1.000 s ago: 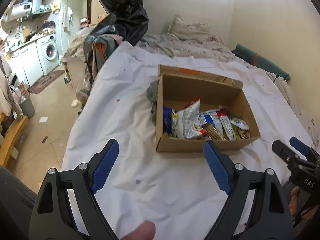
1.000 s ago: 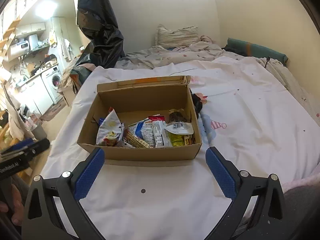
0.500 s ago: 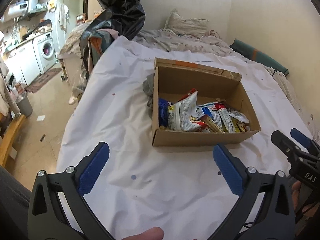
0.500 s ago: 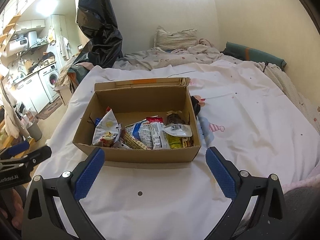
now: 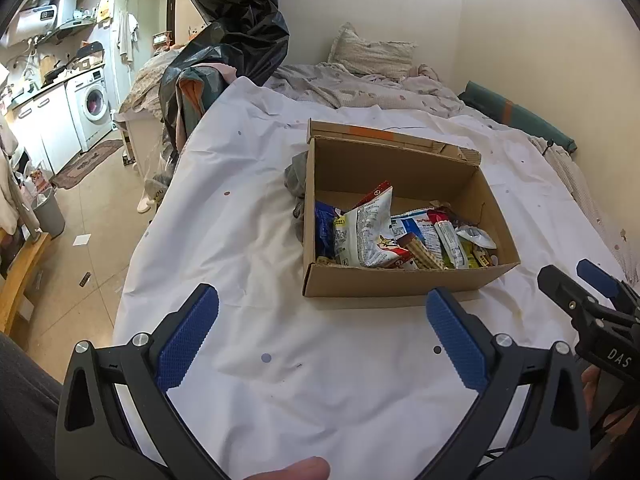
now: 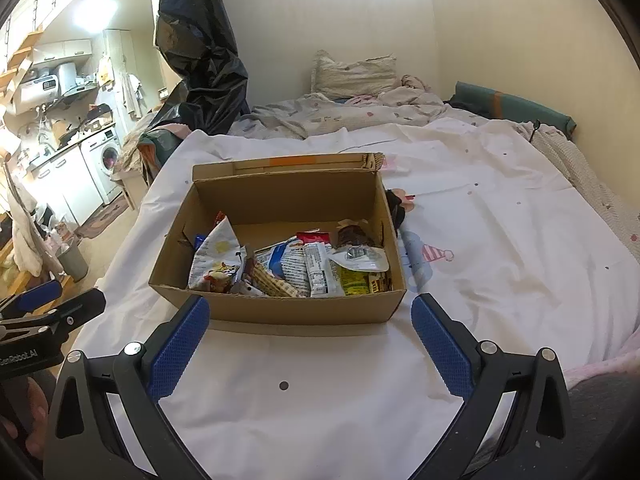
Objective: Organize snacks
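An open cardboard box (image 5: 392, 168) (image 6: 280, 184) sits on a white sheet spread over a bed. Several snack packets fill its near half, among them a white crinkled bag (image 5: 368, 236) (image 6: 216, 256) and a wafer bar (image 6: 272, 280). My left gripper (image 5: 322, 292) hovers over the sheet just short of the box's left front corner, its jaws wide apart and empty. My right gripper (image 6: 310, 300) faces the box's front wall, also open and empty. Each gripper shows at the edge of the other's view: the right gripper (image 5: 588, 292) and the left gripper (image 6: 52, 300).
A grey cloth (image 5: 296, 176) lies against the box's left side and a dark item (image 6: 396, 208) against its right. Rumpled bedding and a pillow (image 6: 352, 76) lie beyond. A black plastic bag (image 5: 236, 20) hangs at the bed's far left corner. The bed edge drops to the floor (image 5: 80, 264) on the left.
The left gripper's jaws have spread wider, and its view has shifted slightly on the box. The right gripper stays open and the box contents look the same.
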